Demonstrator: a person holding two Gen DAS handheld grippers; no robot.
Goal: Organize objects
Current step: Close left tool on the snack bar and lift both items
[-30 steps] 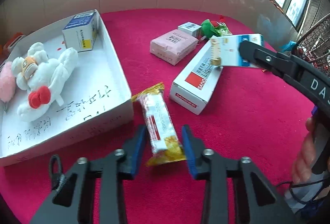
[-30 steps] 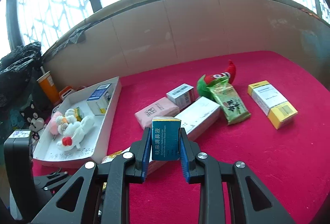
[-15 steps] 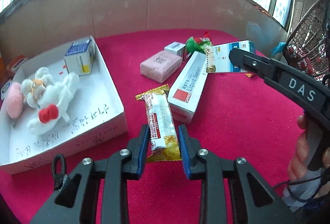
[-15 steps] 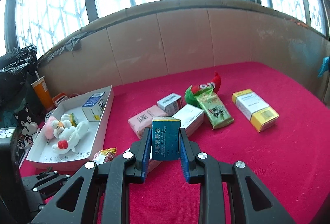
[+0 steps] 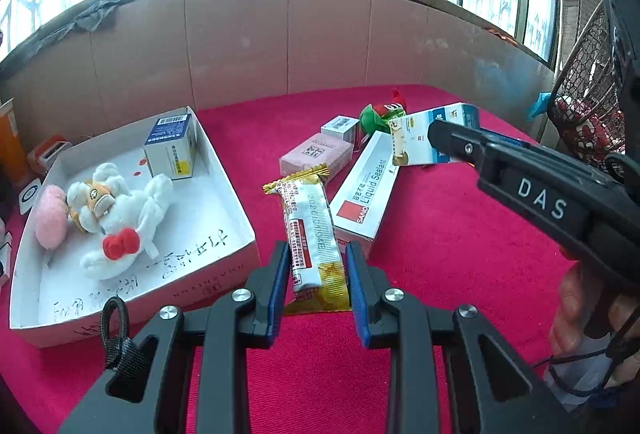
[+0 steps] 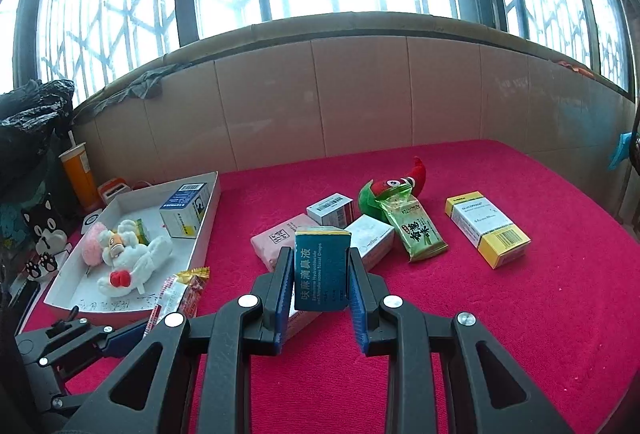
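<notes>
**Currently in hand: two items, both bound for the white tray**

We list the left gripper (image 5: pixel 316 274) pinching a yellow-ended snack bar (image 5: pixel 314 234) by its near end, lifted clear of the red cloth (image 5: pixel 440 254), just right of the white tray (image 5: pixel 224 170). We list the right gripper (image 6: pixel 320 276) clamped on a teal nasal-drops box (image 6: pixel 322 266), upright, farther right of the tray. Already in the tray: a white plush toy (image 5: pixel 120 222) and a blue-and-white carton (image 5: pixel 172 146). To do this step well, we judge each item should cross the tray wall with room to spare, come down on bare floor beside the plush, and be released only once resting.
</notes>
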